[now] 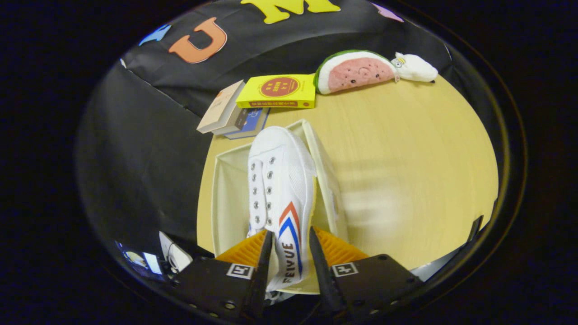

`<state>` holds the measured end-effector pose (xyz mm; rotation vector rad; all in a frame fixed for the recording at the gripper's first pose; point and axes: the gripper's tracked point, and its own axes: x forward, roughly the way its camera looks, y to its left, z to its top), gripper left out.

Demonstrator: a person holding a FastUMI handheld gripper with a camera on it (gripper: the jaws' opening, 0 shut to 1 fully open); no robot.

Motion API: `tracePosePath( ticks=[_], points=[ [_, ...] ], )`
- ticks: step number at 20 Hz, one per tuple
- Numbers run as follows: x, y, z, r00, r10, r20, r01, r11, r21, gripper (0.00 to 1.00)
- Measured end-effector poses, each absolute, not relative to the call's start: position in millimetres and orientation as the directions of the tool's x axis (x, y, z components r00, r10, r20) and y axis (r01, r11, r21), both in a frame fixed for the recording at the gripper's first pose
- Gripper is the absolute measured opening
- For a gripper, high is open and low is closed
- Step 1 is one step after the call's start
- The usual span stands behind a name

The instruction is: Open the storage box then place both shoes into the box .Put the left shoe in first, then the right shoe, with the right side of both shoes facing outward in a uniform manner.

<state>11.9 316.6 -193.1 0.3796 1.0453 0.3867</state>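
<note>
A white canvas shoe [281, 189] with a red and blue chevron on its side is held at the heel between my gripper's [291, 243] two fingers, toe pointing away from me. Both fingers press on the heel. The shoe hangs over the open cream storage box [226, 198], which lies on the wooden table [406, 158] directly beneath it. The striped side of the shoe faces right. I cannot tell whether the shoe touches the box floor.
Beyond the box, a yellow book [277, 91] lies on several stacked books [230, 113]. A watermelon plush [354, 71] and a small white plush [415, 67] rest at the table's far edge. Bare tabletop stretches right of the box.
</note>
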Motion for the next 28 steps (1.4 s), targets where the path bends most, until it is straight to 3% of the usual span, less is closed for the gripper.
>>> tracePosePath(
  ticks=[1, 5, 12, 14, 16, 28],
  points=[
    [9.8, 315.3, -192.7, 0.453, 0.485, -0.748, -0.137, 0.867, 0.479, 0.54],
    [20.2, 305.8, -175.6, 0.509, 0.478, -0.716, -0.161, 0.870, 0.466, 0.81],
    [11.8, 295.6, -154.9, 0.567, 0.476, -0.672, -0.192, 0.870, 0.454, 0.85],
    [9.3, 291.2, -148.9, 0.597, 0.461, -0.657, -0.209, 0.880, 0.427, 0.95],
    [8.3, 283.4, -140.5, 0.635, 0.438, -0.637, -0.216, 0.891, 0.399, 0.96],
    [2.7, 221.0, -58.5, 0.893, 0.267, -0.362, -0.171, 0.946, 0.277, 0.96]
  ],
)
